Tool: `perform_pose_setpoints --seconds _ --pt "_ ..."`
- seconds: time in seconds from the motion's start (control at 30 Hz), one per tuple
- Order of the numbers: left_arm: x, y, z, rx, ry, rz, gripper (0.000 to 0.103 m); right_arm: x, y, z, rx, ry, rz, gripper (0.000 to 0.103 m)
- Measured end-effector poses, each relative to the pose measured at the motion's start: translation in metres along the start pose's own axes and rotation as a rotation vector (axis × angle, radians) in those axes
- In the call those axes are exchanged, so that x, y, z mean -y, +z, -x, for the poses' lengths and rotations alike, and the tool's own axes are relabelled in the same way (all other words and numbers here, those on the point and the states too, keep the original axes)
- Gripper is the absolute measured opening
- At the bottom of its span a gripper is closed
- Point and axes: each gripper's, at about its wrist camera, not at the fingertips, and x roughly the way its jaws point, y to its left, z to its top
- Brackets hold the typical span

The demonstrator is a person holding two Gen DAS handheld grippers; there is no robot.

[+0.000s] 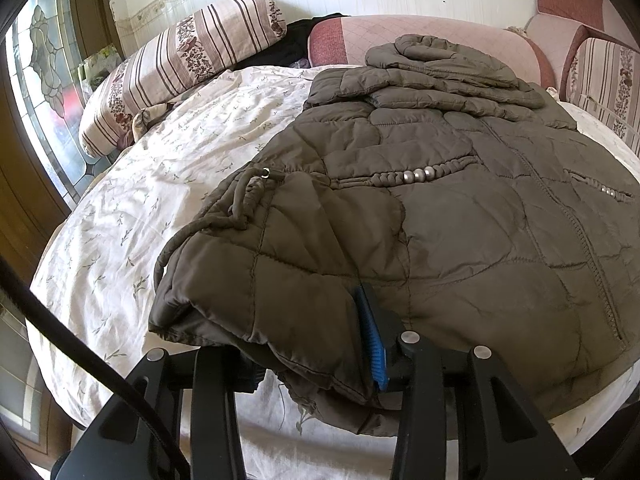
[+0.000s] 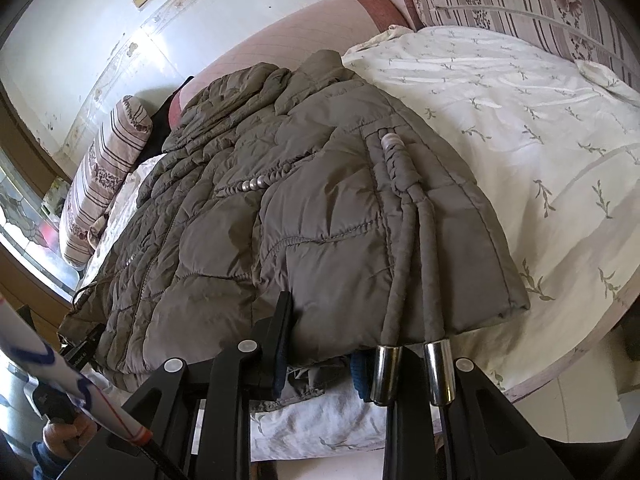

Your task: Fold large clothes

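A brown quilted jacket (image 1: pixel 460 208) lies flat on the white flowered bed sheet (image 1: pixel 132 208), its hood and a sleeve folded at the far end. My left gripper (image 1: pixel 312 360) is shut on the near left corner of the hem, the blue pad (image 1: pixel 372 340) pressed on the fabric and the other finger hidden under it. In the right wrist view the jacket (image 2: pixel 300 208) fills the middle. My right gripper (image 2: pixel 320 360) is shut on the near hem, bunched between its fingers. Two drawcords with metal tips (image 2: pixel 386 376) hang over the hem beside the right finger.
Striped pillows (image 1: pixel 180 60) and a pink padded headboard (image 1: pixel 420 36) line the far side of the bed. A stained-glass window (image 1: pixel 44 80) stands at the left. Bare sheet (image 2: pixel 540 140) lies right of the jacket. A person's hand (image 2: pixel 60 436) shows at the lower left.
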Motion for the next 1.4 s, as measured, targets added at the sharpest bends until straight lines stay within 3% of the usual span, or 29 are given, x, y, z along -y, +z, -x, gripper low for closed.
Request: perform_pose_setpoints --seconds 0.2,0.53,1.03,1.4 --pt "0.001 -0.001 0.002 0.012 -0.001 -0.011 0.037 -0.003 0.001 0.005 0.032 0.002 0.011 0.018" --pt "-0.003 0.001 0.019 0.087 -0.034 -0.003 0.022 -0.014 0.01 0.031 0.118 0.028 0.052 0.013" --pt "-0.025 0.001 0.064 0.113 -0.12 0.056 0.02 -0.023 0.016 0.087 0.169 0.093 0.077 0.012" --pt "-0.044 0.054 0.082 0.162 -0.184 0.051 0.02 -0.04 0.055 0.116 0.239 0.133 0.112 0.012"
